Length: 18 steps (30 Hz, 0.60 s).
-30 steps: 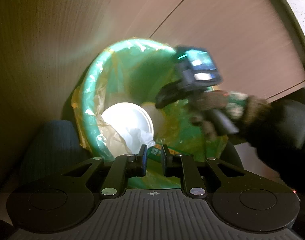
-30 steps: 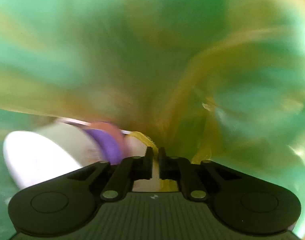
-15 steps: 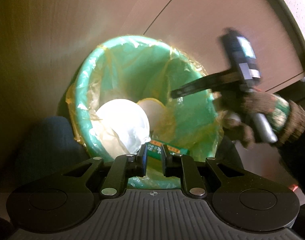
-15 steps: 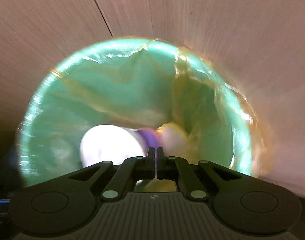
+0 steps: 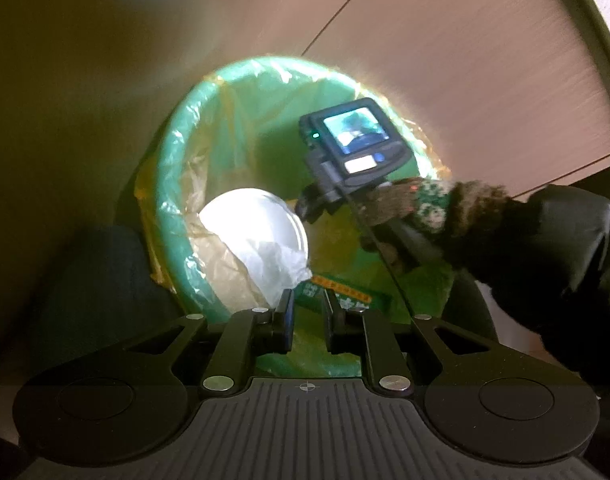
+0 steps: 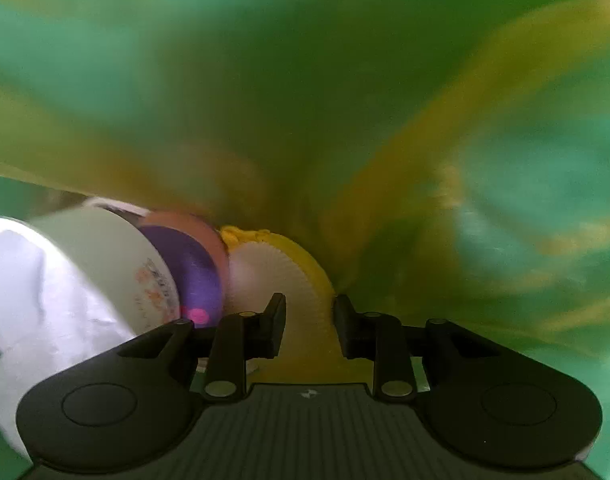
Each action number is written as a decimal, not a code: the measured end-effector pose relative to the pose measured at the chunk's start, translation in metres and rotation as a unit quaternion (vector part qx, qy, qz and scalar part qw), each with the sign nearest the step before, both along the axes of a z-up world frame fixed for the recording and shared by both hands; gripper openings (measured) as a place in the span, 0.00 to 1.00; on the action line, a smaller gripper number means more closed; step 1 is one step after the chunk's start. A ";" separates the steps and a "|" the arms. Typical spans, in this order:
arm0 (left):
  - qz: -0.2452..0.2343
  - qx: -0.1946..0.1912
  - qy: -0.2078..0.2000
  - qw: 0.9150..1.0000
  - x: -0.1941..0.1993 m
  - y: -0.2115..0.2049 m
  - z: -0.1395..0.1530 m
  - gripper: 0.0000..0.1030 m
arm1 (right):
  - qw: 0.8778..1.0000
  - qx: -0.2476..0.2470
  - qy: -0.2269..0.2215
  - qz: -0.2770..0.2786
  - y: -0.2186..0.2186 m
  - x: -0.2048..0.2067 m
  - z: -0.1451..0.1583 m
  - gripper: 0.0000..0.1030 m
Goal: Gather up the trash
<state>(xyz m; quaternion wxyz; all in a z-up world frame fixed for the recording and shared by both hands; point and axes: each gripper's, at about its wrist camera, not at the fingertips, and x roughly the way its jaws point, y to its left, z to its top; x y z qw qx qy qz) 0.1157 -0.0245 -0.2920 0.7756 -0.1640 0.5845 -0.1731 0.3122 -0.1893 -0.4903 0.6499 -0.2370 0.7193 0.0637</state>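
**Right gripper opening inside the lined trash bin**

The right gripper [image 6: 309,312] is pointing steeply down into a green bin [image 5: 177,184] lined with a yellowish plastic bag [image 5: 225,128]. Its jaws are opening, with a clear gap between them. A pleated white paper liner with a yellow edge [image 6: 265,276] is lying just beyond the jaws, showing through the gap; whether the pads are touching it cannot be told. Left of the jaws, a white paper cup [image 6: 105,256] with a purple and pink band is lying on its side, with a crumpled white tissue [image 6: 33,300] at its mouth.

The left gripper [image 5: 309,304] is hovering over the bin's near rim, its jaws standing slightly apart with nothing between them. Just ahead of them lies a green wrapper with an orange stripe [image 5: 345,294]; ahead and to the left are the cup [image 5: 253,216] and tissue [image 5: 273,264]. Ahead and to the right, a gloved hand [image 5: 417,204] is holding the right gripper over the bin. A wooden panel [image 5: 465,80] is standing behind the bin.
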 end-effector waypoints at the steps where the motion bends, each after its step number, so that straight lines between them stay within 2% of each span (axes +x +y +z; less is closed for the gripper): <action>1: -0.001 0.000 0.001 1.000 0.000 0.001 0.000 0.16 | 1.000 0.002 -0.002 -0.008 0.000 0.000 -0.004 0.25; 3: 0.002 0.000 0.001 1.000 0.001 0.001 -0.001 0.16 | 0.999 0.029 0.001 -0.035 -0.004 0.000 -0.001 0.24; 5: 0.006 -0.002 0.003 1.000 0.002 0.002 -0.002 0.16 | 0.992 0.094 0.012 -0.079 -0.017 0.004 0.018 0.24; 6: 0.008 -0.005 0.004 1.000 0.003 0.001 -0.003 0.16 | 0.985 0.133 0.023 -0.104 -0.025 0.005 0.028 0.24; 8: 0.007 -0.010 0.007 1.000 0.003 -0.001 -0.005 0.16 | 0.962 0.216 0.059 -0.154 -0.040 0.005 0.045 0.23; 9: 0.005 -0.011 0.008 1.000 0.004 -0.003 -0.007 0.16 | 0.952 0.243 0.073 -0.172 -0.045 0.004 0.048 0.22; 10: 0.002 -0.012 0.009 1.000 0.004 -0.004 -0.007 0.16 | 0.946 0.254 0.080 -0.183 -0.048 0.003 0.051 0.22; 11: 0.000 -0.013 0.009 1.000 0.003 -0.005 -0.007 0.16 | 0.948 0.250 0.081 -0.180 -0.048 0.001 0.050 0.21; 15: 0.004 -0.009 0.007 1.000 0.004 -0.003 -0.005 0.16 | 0.971 0.181 0.060 -0.142 -0.029 -0.003 0.027 0.21; 18: 0.012 -0.004 0.006 1.000 0.003 0.000 -0.005 0.16 | 0.974 0.166 0.051 -0.144 -0.017 0.001 0.018 0.24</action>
